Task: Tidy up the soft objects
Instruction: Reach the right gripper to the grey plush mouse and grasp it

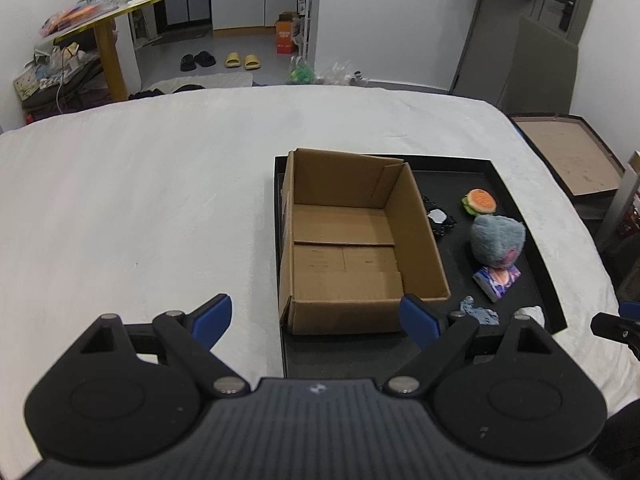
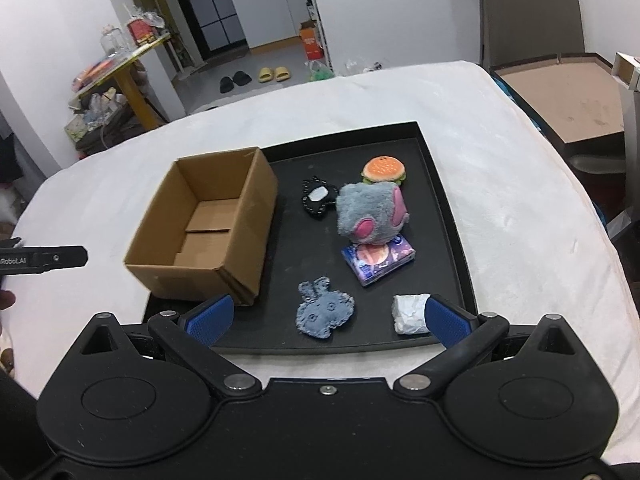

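Open cardboard box [image 2: 208,224] stands upright on the left part of the black tray [image 2: 440,200], nothing inside. To its right, loose on the tray: burger plush [image 2: 384,170] farthest; black-and-white toy [image 2: 318,198] near the box; grey-pink plush [image 2: 370,214] resting partly on a purple packet [image 2: 380,262]; flat blue bunny [image 2: 324,310] and white wad [image 2: 410,314] nearest.

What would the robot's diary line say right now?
left gripper: open | right gripper: open | cardboard box: empty | toys on black tray
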### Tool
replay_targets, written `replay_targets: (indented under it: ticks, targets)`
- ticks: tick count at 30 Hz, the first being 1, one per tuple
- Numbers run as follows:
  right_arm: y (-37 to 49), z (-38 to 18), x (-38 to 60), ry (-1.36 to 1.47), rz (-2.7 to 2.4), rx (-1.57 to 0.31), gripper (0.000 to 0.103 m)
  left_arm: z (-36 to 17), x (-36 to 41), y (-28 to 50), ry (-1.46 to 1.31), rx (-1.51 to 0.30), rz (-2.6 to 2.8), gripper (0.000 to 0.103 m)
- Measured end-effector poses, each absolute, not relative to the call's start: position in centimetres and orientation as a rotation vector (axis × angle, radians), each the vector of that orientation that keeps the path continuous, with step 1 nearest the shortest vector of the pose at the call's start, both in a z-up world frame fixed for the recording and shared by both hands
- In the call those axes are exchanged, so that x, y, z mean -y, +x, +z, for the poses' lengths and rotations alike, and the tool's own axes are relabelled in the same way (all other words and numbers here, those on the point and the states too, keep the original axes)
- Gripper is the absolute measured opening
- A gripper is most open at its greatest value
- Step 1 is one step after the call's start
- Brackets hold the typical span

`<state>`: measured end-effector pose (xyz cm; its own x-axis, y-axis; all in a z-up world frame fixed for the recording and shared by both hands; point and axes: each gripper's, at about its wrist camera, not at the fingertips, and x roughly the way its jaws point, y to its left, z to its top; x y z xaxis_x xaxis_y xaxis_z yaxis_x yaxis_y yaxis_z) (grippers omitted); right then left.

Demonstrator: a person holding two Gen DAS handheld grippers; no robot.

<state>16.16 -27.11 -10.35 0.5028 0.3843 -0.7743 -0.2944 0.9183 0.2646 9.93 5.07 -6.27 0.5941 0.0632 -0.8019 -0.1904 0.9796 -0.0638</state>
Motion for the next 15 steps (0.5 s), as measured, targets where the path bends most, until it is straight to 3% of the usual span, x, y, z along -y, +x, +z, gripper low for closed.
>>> replay_targets:
  ticks: [15]
  targets:
    - [20.9, -13.6, 26.7, 0.057, 0.368, -1.012, 0.103, -9.9, -5.9, 15.1, -0.185, -0.986, 0.193, 0.087]
